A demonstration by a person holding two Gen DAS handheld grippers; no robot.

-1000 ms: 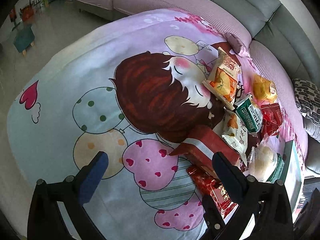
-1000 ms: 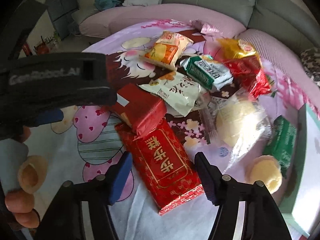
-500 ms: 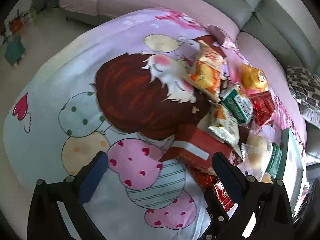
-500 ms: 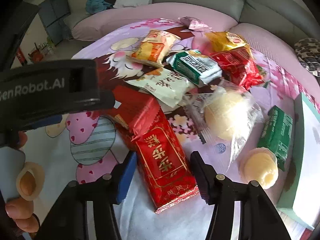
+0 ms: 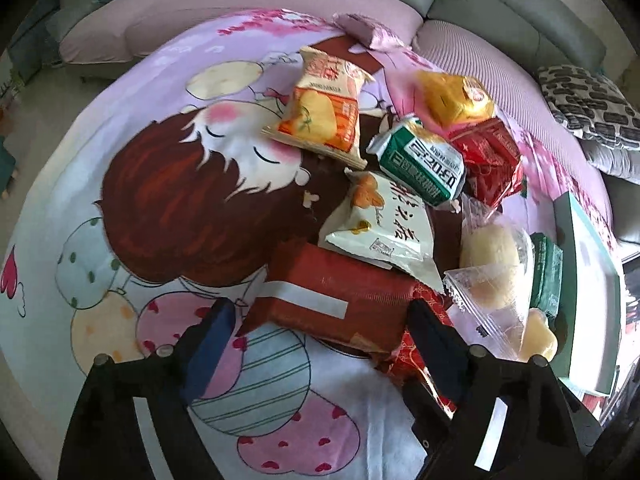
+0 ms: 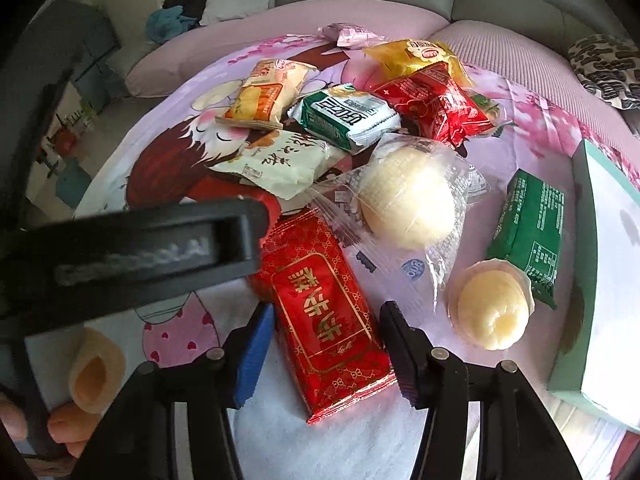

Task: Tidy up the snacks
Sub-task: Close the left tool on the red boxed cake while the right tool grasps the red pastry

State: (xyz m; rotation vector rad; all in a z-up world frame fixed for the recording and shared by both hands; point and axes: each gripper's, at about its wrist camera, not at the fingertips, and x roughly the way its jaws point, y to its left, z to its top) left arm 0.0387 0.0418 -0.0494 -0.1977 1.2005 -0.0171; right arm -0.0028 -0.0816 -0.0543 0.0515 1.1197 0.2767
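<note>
Snack packets lie heaped on a cartoon-print cloth point(image 5: 168, 184). My left gripper point(image 5: 320, 320) straddles a dark red pack with a white strip point(image 5: 332, 300). Its jaws are closing, and the pads stand just off the pack's ends. My right gripper point(image 6: 328, 320) is shut on a flat red packet with gold lettering point(image 6: 328, 304), one pad against each long edge, and the packet rests on the cloth. That packet's end point(image 5: 412, 356) pokes out under the dark red pack. The left tool's black housing point(image 6: 140, 248) hides the dark red pack in the right wrist view.
Behind lie an orange-white packet point(image 5: 324, 116), a green-white one point(image 5: 420, 164), a white lettered one point(image 5: 380, 228), a yellow one point(image 5: 452, 96) and a red bag point(image 5: 488, 160). A wrapped bun point(image 6: 408, 200), bare cake point(image 6: 490, 312), green pack point(image 6: 528, 224) and teal box point(image 6: 608, 264) sit right. A sofa point(image 5: 500, 4) curves behind.
The left gripper slid right over the cloth until the dark red pack lay between its fingers, and its jaws narrowed. The right gripper's jaws drew in against the red gold-lettered packet.
</note>
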